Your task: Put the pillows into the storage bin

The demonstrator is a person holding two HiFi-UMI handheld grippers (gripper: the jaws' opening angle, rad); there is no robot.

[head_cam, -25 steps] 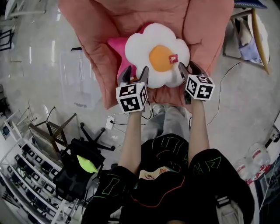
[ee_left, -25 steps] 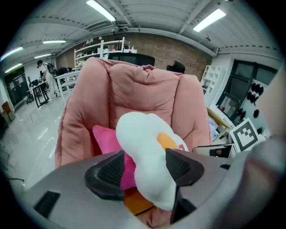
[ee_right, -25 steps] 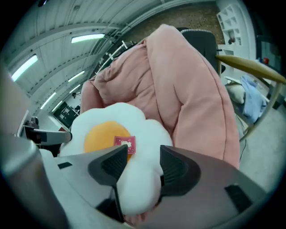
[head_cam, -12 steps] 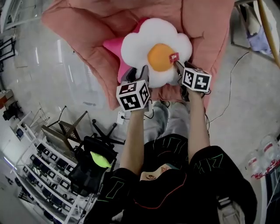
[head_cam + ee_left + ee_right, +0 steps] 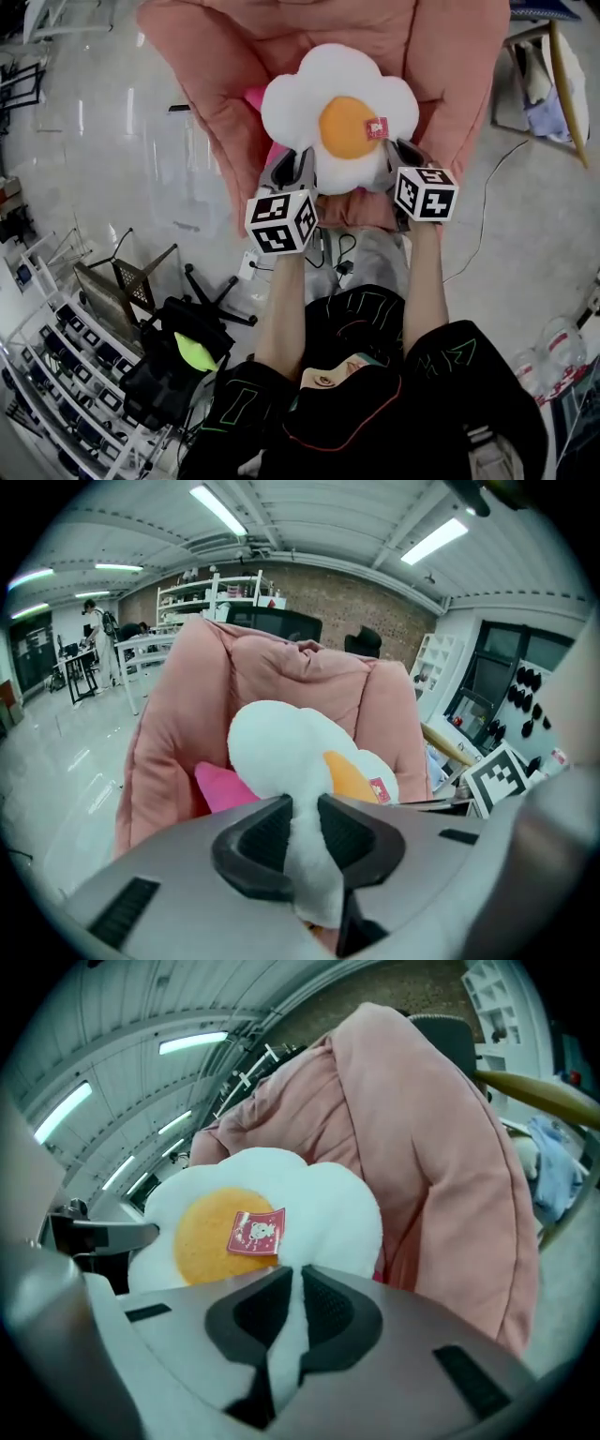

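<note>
1. Egg pillow (image 5: 339, 117): white plush with an orange centre and a small red tag (image 5: 378, 127). It sits in the seat of the pink padded chair (image 5: 216, 66) and is gripped along its near edge from both sides.
2. Left gripper (image 5: 295, 169): the jaws have just been closing. They are clamped on the pillow's lower left lobe, and white plush bulges between them.
3. Right gripper (image 5: 398, 159): the jaws have just been closing. They are nearly together, pinching a thin fold of the lower right edge.
4. Pink pillow (image 5: 225, 787): on the chair, partly under the egg pillow, untouched.
5. Storage bin: not made out in any view.
6. Progress: judged early. One pillow is gripped and none is stored. Still to do: carry it to the bin, release it, and fetch the pink pillow.
</note>
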